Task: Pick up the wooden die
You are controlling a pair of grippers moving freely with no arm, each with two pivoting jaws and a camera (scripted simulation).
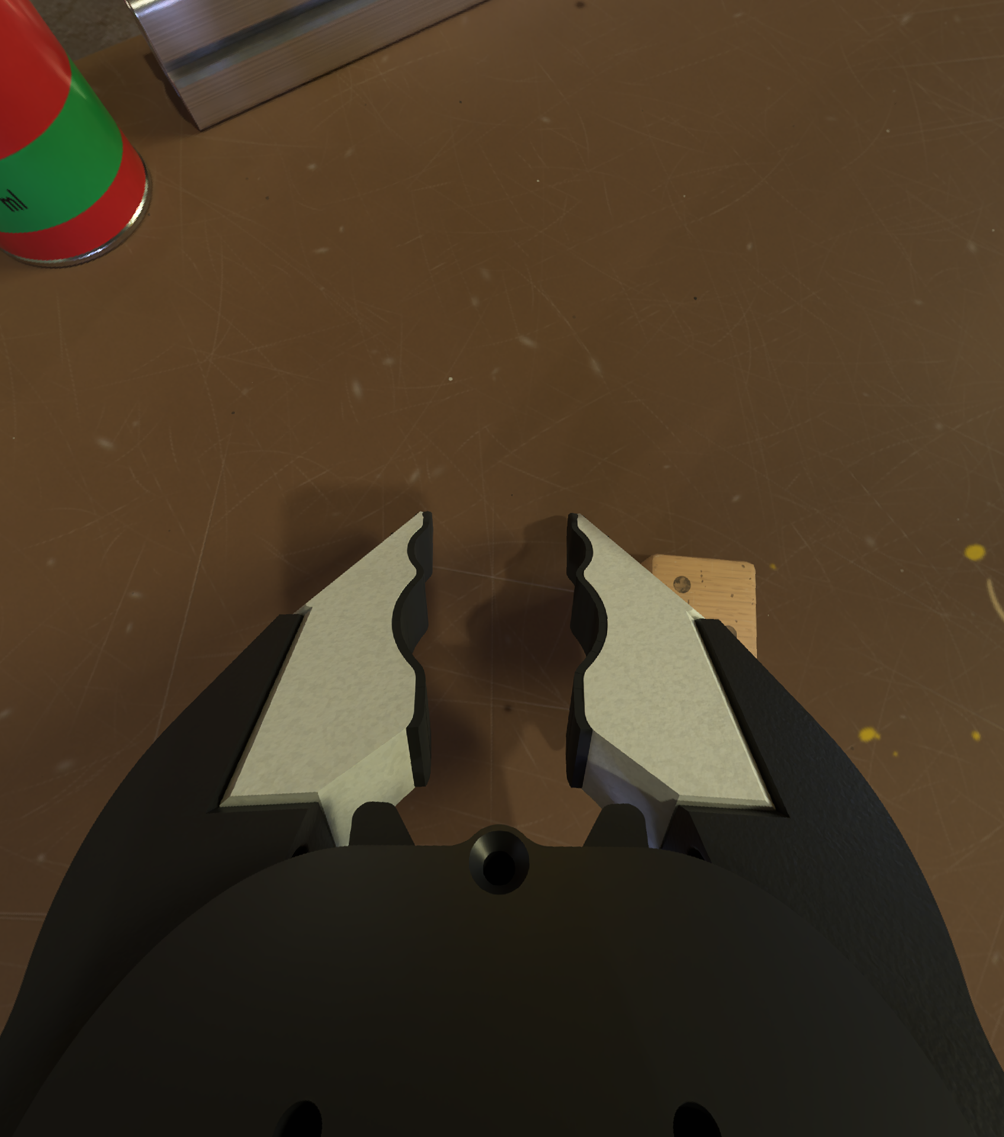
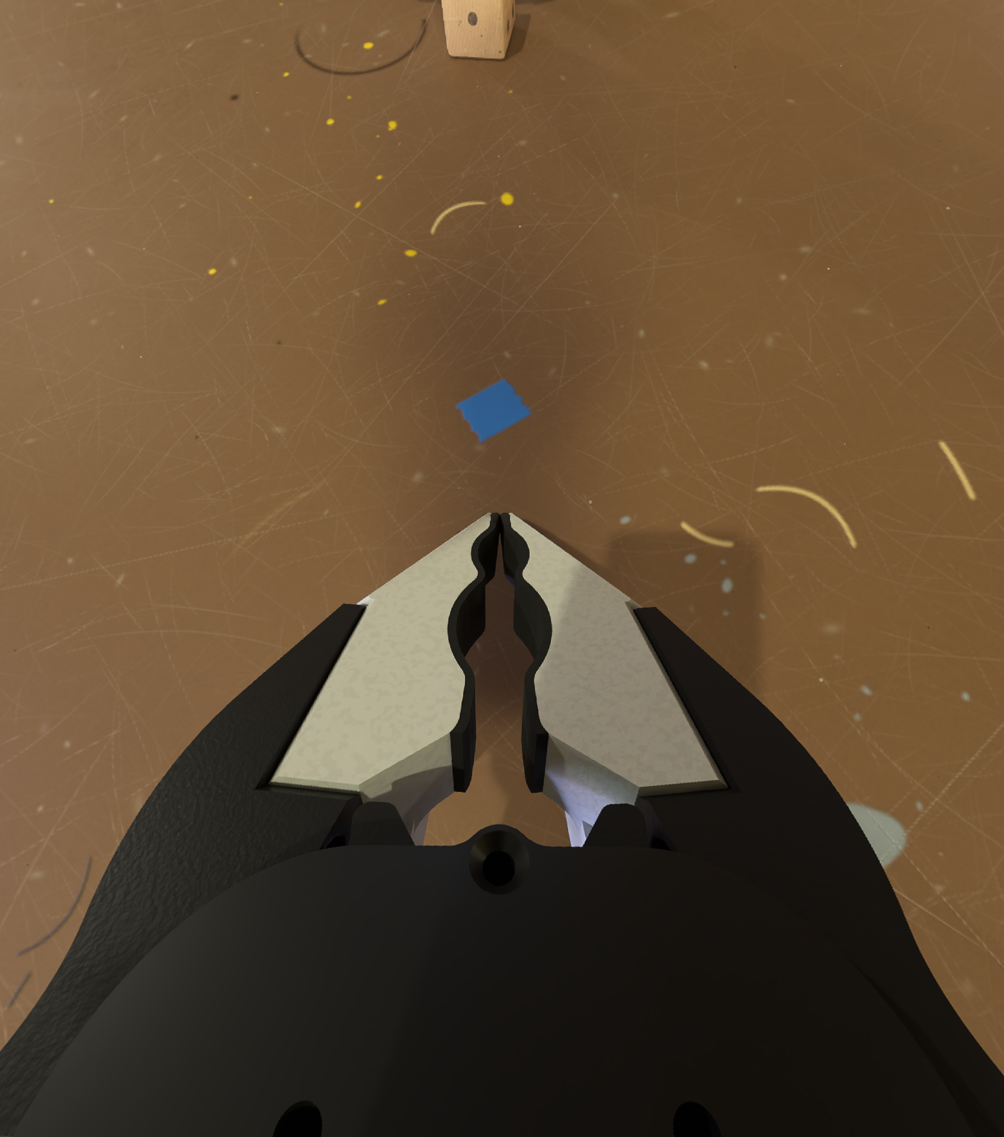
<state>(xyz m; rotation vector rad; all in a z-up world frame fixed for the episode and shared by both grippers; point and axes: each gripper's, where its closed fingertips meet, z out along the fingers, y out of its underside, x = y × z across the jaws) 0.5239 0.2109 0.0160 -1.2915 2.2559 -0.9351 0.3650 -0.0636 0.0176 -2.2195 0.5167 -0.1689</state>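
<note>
The wooden die (image 1: pixel 714 587) is a pale wood cube with dark pips, lying on the brown table. In the left wrist view it sits just right of my left gripper (image 1: pixel 499 523), partly hidden behind the right finger (image 1: pixel 628 646). The left gripper is open and empty, its jaws apart over bare table, with the die outside them. In the right wrist view the die (image 2: pixel 478 27) is far ahead at the top edge. My right gripper (image 2: pixel 499 517) is shut and empty, low over the table.
A red and green can (image 1: pixel 25 141) stands at the far left. A shiny metal block (image 1: pixel 278 55) lies at the top. A small blue tape patch (image 2: pixel 493 409) is stuck to the table ahead of the right gripper. The scratched brown tabletop (image 1: pixel 733 307) bears paint specks.
</note>
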